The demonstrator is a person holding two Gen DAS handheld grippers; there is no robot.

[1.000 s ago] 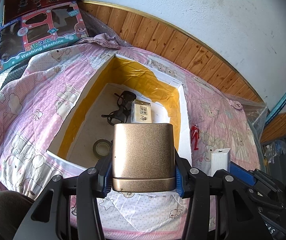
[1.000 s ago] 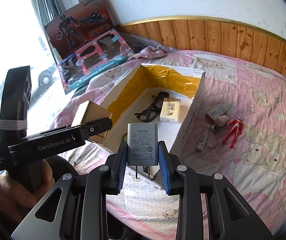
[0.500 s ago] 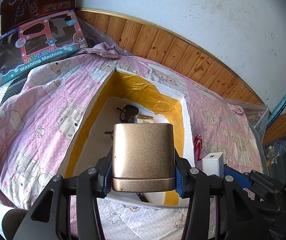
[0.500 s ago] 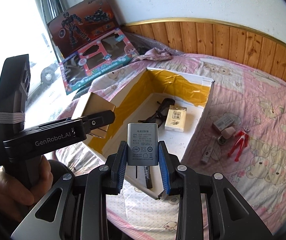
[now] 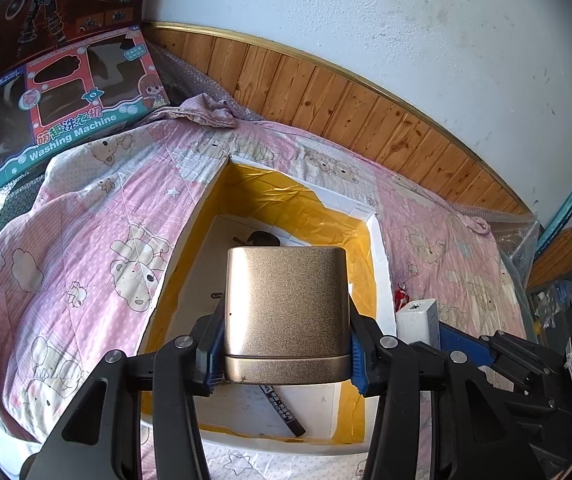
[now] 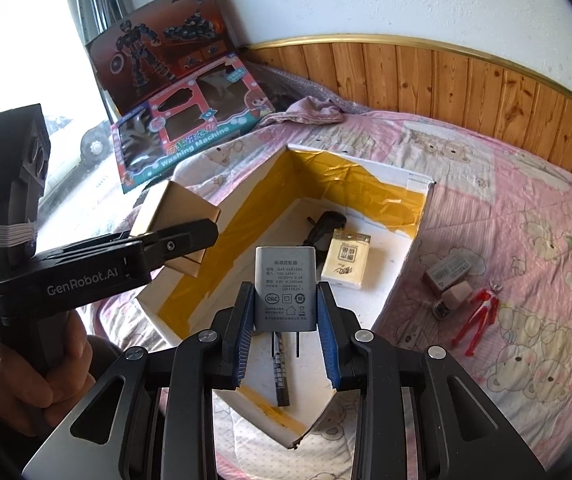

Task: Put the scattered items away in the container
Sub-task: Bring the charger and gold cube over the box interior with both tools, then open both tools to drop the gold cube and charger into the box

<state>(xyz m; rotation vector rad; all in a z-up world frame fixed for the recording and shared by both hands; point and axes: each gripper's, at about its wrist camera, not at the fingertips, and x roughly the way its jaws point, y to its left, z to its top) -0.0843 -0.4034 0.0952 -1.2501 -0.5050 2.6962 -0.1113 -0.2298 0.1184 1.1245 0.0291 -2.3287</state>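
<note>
Clamping a gold metallic box (image 5: 286,312) between its blue-padded fingers, the left gripper (image 5: 284,356) hangs over the near half of the white cardboard box (image 5: 379,248), whose inner walls are lined with yellow tape. In the right wrist view the same gold box shows at the left, over the container's left wall, with a hand (image 6: 26,376) wrapped around that gripper's handle. The right gripper (image 6: 286,334) is clenched on a grey power adapter (image 6: 285,288), label facing the camera and prongs pointing down, above the container's near end.

Inside the container lie a black marker pen (image 6: 280,372) near the front, a pale yellow packet (image 6: 345,258) further in, and dark sunglasses (image 6: 321,228) just beside it on the left.

On the pink bear-print quilt (image 6: 525,240) covering the bed, to the right of the container, sit a red-and-white toy figure (image 6: 477,314), a small grey-and-red box (image 6: 451,270) and a beige block (image 6: 455,294) touching it. A washing-machine toy carton (image 6: 190,136) leans at the far left.
</note>
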